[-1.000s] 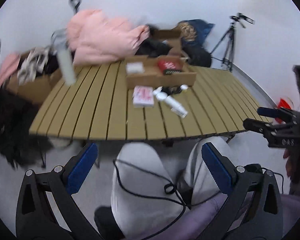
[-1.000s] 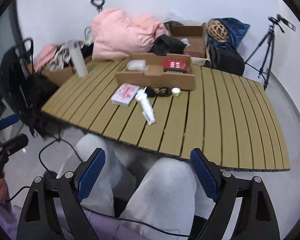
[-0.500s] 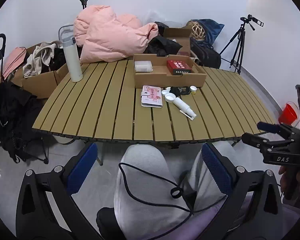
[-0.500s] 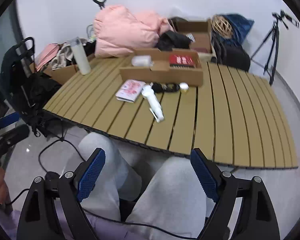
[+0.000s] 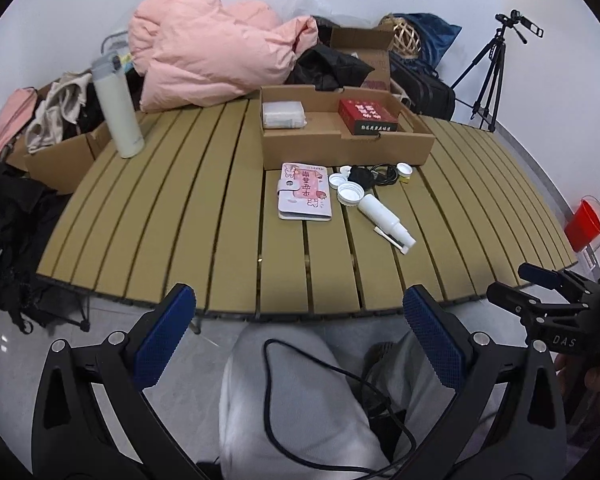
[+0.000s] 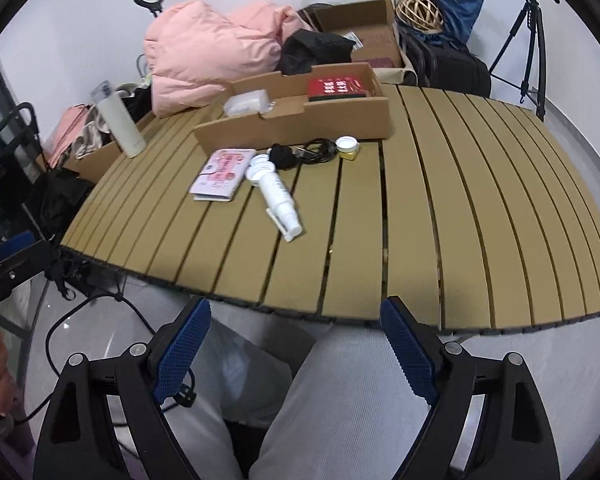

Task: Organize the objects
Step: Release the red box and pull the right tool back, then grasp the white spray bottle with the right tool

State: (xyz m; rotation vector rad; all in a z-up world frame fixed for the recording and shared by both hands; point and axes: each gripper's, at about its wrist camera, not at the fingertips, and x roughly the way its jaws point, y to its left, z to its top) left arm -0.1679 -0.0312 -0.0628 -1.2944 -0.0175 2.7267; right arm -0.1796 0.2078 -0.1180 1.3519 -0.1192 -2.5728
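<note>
On the slatted wooden table (image 5: 180, 216) lie a pink wallet (image 5: 304, 197), a white spray bottle (image 5: 384, 216), white caps (image 5: 350, 192), a black cable (image 5: 374, 172) and a small gold jar (image 5: 404, 171). Behind them stands a cardboard tray (image 5: 340, 148) holding a red box (image 5: 367, 117) and a white packet (image 5: 283, 115). The same items show in the right wrist view: wallet (image 6: 223, 174), bottle (image 6: 278, 196), jar (image 6: 347, 148), tray (image 6: 300, 126). My left gripper (image 5: 300, 344) and right gripper (image 6: 296, 352) are open and empty, held over the person's lap before the table's front edge.
A white thermos (image 5: 118, 110) stands at the table's back left. A pink jacket (image 5: 212, 60), cardboard boxes, bags and a tripod (image 5: 496, 76) crowd the back. A red bucket (image 5: 586, 220) sits on the floor at right. A black cable (image 5: 340, 400) lies across the lap.
Both grippers have moved closer to the table and tilted a little down toward it; the objects look larger. Nothing on the table has moved. Both stay open.
</note>
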